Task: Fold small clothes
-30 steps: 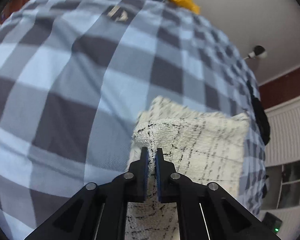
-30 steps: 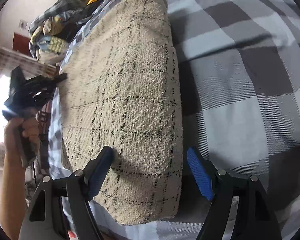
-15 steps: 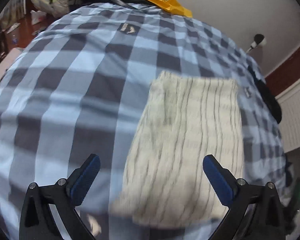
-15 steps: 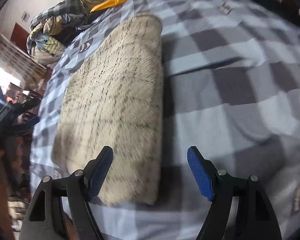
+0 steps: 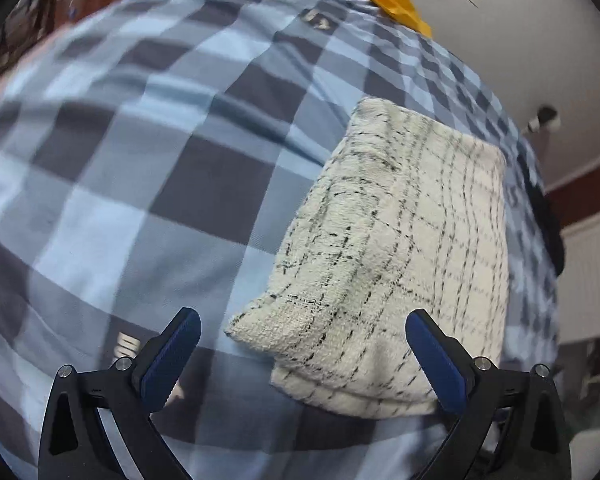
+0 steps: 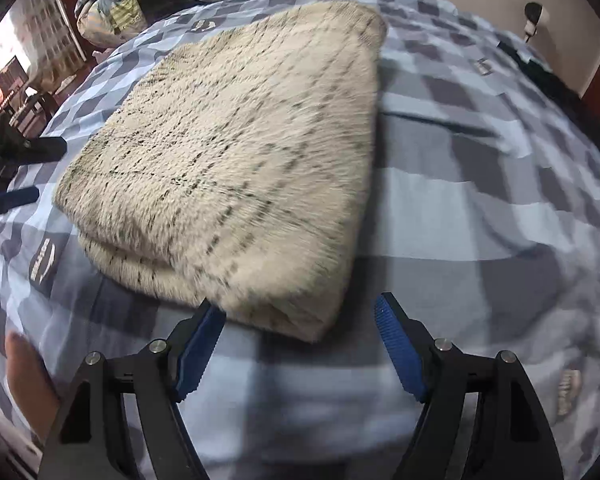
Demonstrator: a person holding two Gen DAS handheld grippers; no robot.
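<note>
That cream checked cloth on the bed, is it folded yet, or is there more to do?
Looks folded: the cream checked cloth lies doubled in layers on the checked bedsheet. Nothing is in hand; the left tool and right tool are both open. Whether another fold follows, I cannot tell.

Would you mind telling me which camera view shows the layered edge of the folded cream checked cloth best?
The right wrist view: the folded cream checked cloth fills the frame, with its stacked layers visible at the near-left corner. The left wrist view shows it off to the right, one flap lying across the top, layers less distinct.

Left gripper [image 5: 300,354] let go — jaws wide, off the folded cloth [image 5: 400,264].
</note>
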